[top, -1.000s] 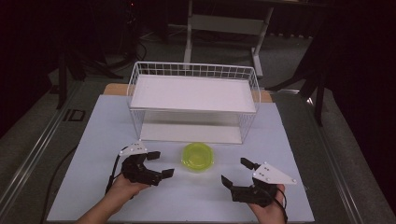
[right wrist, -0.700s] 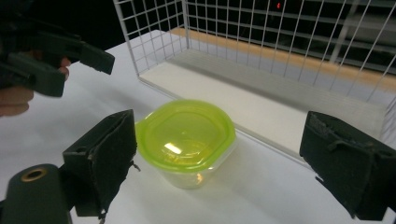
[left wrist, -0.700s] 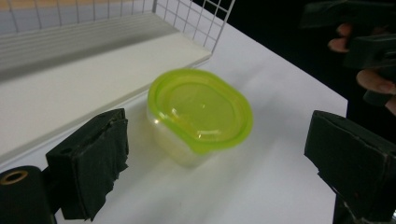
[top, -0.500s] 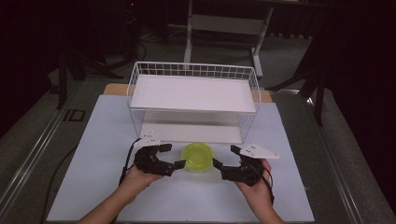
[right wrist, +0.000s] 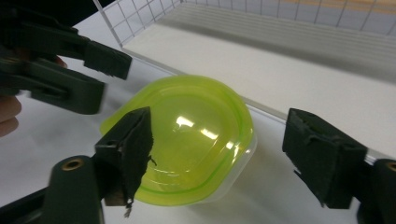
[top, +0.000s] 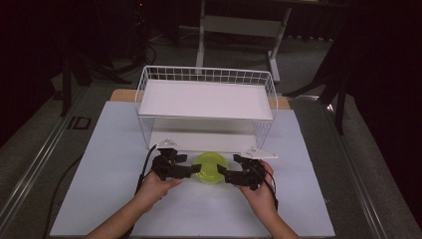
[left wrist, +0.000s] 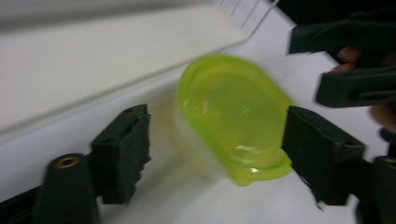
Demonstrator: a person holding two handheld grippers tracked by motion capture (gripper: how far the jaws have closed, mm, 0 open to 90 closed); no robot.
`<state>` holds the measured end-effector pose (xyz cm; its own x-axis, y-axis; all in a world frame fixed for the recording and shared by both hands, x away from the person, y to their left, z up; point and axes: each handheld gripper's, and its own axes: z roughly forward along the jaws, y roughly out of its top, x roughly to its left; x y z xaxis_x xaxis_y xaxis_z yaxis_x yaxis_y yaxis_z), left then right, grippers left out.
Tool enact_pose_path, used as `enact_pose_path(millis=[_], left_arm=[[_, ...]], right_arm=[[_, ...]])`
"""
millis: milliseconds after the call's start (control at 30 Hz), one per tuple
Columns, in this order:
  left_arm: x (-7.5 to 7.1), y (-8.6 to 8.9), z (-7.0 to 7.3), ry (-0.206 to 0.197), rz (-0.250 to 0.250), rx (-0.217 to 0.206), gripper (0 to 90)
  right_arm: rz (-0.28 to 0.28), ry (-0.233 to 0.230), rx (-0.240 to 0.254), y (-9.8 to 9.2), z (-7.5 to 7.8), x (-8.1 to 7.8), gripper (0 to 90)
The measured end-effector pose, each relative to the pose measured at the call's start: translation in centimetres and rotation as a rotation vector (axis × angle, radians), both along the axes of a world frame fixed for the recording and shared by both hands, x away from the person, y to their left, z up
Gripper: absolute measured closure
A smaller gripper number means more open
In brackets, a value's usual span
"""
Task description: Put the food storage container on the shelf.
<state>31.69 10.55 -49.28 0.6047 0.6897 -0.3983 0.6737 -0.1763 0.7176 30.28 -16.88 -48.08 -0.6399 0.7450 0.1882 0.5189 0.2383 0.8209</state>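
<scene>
Approach stage: the lidded container [top: 210,168] sits on the white table [top: 99,164] just in front of the white wire rack [top: 206,99], not yet lifted. The left gripper [top: 191,171] and right gripper [top: 224,175] flank it, their jaws having just been closing, partly open around its sides without a visible grip. The container is a clear tub under a translucent lime-green lid [right wrist: 187,135].
</scene>
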Motion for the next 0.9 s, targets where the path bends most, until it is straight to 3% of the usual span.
enact_pose_path(millis=[167, 267, 433, 533, 667, 733, 900], left_arm=[[0.3, -0.1, -0.7, 0.038, 0.014, -0.009, 38.9], [0.3, -0.4, -0.9, 0.049, 0.007, 0.013, 47.2], [0.2, -0.6, -1.2, 0.06, -0.028, 0.017, 53.5], [0.1, -0.6, -1.4, 0.081, -0.042, -0.011, 56.7], [-0.2, -0.6, -1.2, 0.067, -0.046, -0.003, 62.4], [-0.6, -0.7, -1.0, 0.041, -0.046, 0.02, 65.5], [-1.5, -0.9, -1.0, 0.036, -0.058, 0.019, 69.3]], right_arm=[[-0.004, 0.03, -0.009, 0.2, -0.4, 0.5, 30.7], [-0.018, 0.06, -0.015, 0.1, -0.8, 0.7, 32.7], [-0.022, 0.097, -0.019, 0.0, -1.3, 0.7, 36.2], [-0.008, 0.125, -0.02, -0.1, -1.6, 0.8, 42.7], [0.003, 0.152, 0.014, -0.4, -1.6, 0.7, 55.0], [0.004, 0.148, 0.015, -0.6, -1.4, 0.5, 63.9], [0.011, 0.137, -0.003, -0.6, -1.2, -0.2, 68.5]])
